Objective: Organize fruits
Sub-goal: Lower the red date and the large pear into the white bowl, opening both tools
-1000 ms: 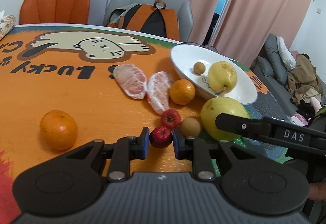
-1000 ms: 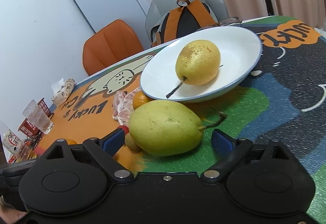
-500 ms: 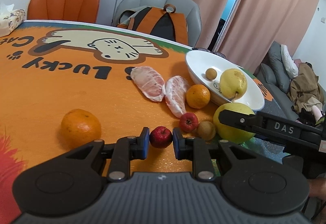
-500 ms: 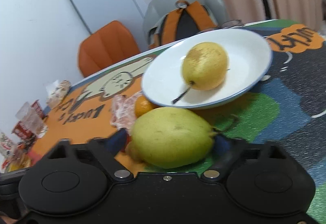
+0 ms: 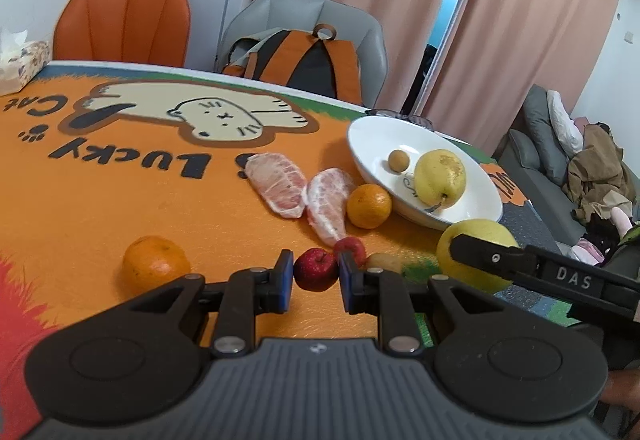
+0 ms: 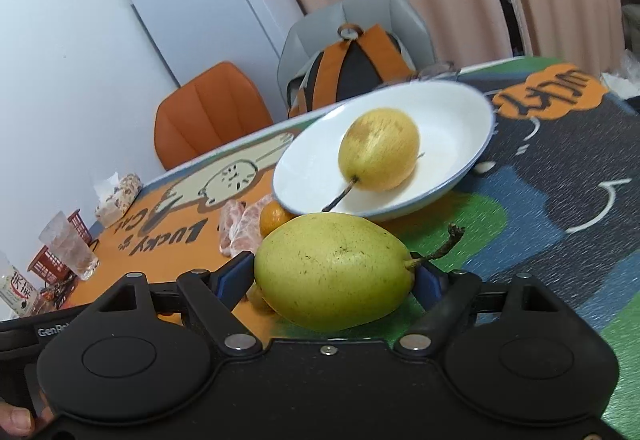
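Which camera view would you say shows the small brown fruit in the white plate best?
The left wrist view: the small brown fruit sits unobstructed in the white plate beside the yellow pear. In the right wrist view it is not visible, apparently hidden behind that pear.

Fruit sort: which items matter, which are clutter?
Job:
white bowl
green pear in right gripper
small red fruit in left gripper
yellow pear
oranges
pomelo segments

Clutter:
backpack
tissue box
glass
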The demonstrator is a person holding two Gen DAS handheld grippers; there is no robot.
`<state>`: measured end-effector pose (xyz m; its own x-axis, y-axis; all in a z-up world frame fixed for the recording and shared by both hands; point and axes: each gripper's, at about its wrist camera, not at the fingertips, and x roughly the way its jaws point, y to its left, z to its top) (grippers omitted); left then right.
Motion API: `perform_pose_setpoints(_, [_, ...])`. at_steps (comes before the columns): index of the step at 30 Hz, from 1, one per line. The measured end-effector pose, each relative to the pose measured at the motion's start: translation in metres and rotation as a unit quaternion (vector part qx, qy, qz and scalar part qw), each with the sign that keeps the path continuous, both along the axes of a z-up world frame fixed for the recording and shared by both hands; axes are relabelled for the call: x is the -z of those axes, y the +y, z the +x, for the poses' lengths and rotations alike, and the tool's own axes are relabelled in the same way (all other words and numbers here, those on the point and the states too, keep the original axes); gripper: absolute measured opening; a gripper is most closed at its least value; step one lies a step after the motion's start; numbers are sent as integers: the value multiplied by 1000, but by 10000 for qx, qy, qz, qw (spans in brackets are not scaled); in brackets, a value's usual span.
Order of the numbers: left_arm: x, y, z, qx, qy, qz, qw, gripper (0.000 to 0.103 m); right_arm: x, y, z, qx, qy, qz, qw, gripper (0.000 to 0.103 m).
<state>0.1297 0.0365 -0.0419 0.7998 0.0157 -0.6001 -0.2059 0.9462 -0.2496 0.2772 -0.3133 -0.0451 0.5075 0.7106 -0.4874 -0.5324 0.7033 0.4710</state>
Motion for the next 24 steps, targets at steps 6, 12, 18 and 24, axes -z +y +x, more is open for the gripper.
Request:
perform_pose_setpoints(6, [-9, -7, 9, 90, -121, 75, 9999, 23, -11, -12, 9, 130, -149, 50, 9998, 80])
perform_pose_setpoints(12, [-20, -9, 22, 139, -223, 128, 9996, 23, -21, -19, 20, 232, -283, 56, 9993, 80])
perform_pose_setpoints(18, [-32, -13, 35, 189, -356, 221, 9989, 23, -32, -24, 36, 344, -438, 79, 9984, 80])
perform_pose_setpoints(24, [-41, -13, 52, 230, -404, 284, 9985, 23, -42, -26, 54, 417, -577, 119, 9974, 80])
